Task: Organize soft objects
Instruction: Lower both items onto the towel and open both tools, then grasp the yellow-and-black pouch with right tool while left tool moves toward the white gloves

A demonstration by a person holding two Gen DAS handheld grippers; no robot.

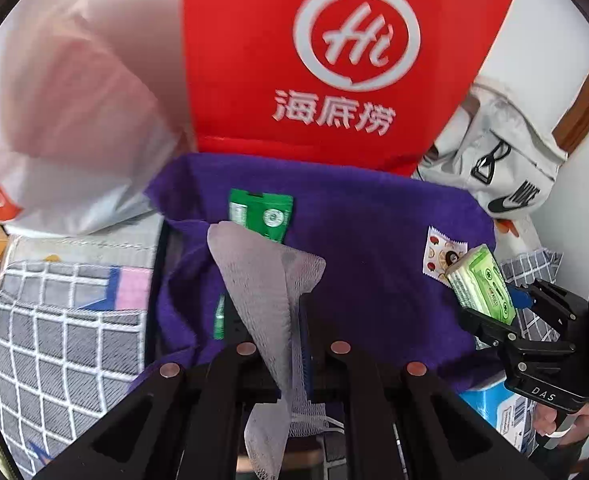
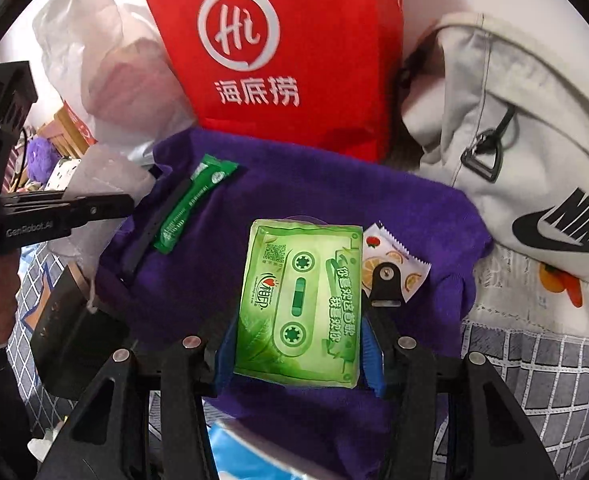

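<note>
My right tongs [image 2: 300,354] grip a light, squashy tissue pack [image 2: 300,304] by its sides, while my left tongs [image 1: 290,340] pinch limp, floppy mesh cloth [image 1: 262,280] over the purple towel [image 1: 374,248].

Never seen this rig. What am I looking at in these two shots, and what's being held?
No robot arm here: a person holds a two-finger gripper in each hand, and a fisheye camera on each looks forward along its fingers. So each picture is one gripper's own view, with its black fingers at the bottom.

In the left wrist view, the left gripper is shut on a piece of white mesh. In the right wrist view, the right gripper is closed on a green tissue pack.

Below both lies a purple cloth with a green sachet and a small fruit-print packet on it. Behind stand a red bag and a white bag.
</note>
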